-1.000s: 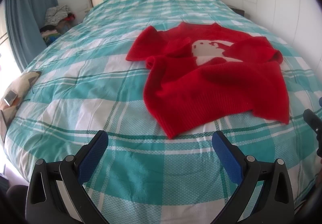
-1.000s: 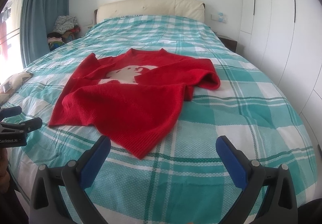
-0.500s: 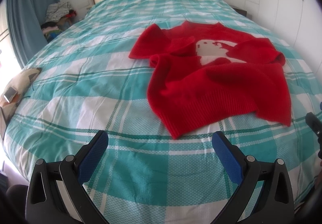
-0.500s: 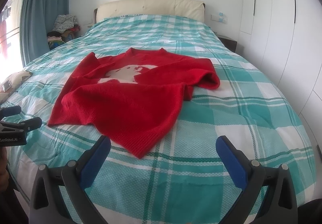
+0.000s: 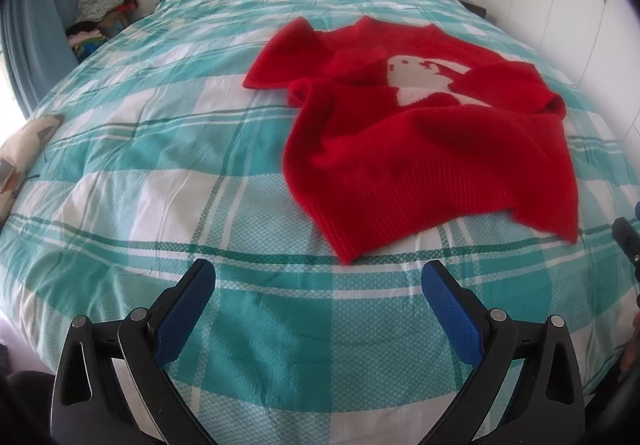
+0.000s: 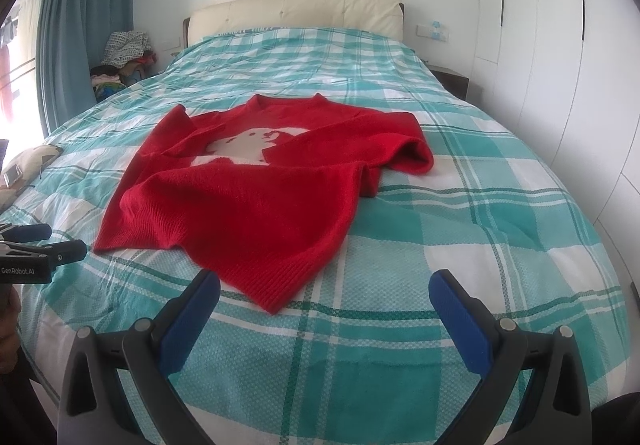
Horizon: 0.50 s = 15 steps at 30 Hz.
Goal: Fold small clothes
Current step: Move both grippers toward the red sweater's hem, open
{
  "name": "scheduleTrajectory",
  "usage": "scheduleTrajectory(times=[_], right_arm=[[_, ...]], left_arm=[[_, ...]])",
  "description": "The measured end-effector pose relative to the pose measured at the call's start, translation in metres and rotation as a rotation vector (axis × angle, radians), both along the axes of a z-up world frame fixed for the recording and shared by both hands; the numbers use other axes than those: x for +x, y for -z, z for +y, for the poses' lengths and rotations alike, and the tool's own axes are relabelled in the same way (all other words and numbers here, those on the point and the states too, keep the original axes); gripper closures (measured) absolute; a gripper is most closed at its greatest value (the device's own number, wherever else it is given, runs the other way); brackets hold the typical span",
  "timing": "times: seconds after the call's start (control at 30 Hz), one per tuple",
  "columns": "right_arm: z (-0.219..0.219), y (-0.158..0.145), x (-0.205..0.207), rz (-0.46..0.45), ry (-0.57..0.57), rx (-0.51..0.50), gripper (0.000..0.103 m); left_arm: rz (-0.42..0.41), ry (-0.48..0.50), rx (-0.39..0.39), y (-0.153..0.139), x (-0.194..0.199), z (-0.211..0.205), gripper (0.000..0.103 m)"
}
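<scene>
Red sweater (image 5: 420,149) rumpled, slightly blurred, plaid bedspread (image 5: 160,165)

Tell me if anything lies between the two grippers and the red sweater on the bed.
Nothing visible does. Only bare plaid bedspread lies between the open left gripper, the open right gripper and the red sweater.

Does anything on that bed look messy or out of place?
Yes, the red sweater. It lies rumpled and skewed on the checked bedspread, sleeves flopped across the white picture on its chest and one hem corner pointing at the bed's foot. Both grippers, left and right, are open and clear of it.
</scene>
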State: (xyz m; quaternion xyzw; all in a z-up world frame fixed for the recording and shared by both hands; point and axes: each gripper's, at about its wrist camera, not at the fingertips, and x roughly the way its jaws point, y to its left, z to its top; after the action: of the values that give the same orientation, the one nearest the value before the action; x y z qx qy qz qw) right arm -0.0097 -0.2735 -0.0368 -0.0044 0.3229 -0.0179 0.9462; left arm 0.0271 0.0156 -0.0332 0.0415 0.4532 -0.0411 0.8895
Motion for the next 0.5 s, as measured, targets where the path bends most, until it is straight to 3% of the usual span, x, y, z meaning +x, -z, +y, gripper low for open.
scheduleTrajectory(times=[0.1, 0.5], right_arm=[[-0.002, 0.001, 0.001, 0.005, 0.004, 0.009, 0.0], [-0.007, 0.006, 0.004, 0.038, 0.006, 0.042, 0.0]], left_arm=[[-0.008, 0.009, 0.023, 0.0, -0.002, -0.005, 0.0], [0.025, -0.031, -0.036, 0.003, 0.008, 0.009, 0.0]])
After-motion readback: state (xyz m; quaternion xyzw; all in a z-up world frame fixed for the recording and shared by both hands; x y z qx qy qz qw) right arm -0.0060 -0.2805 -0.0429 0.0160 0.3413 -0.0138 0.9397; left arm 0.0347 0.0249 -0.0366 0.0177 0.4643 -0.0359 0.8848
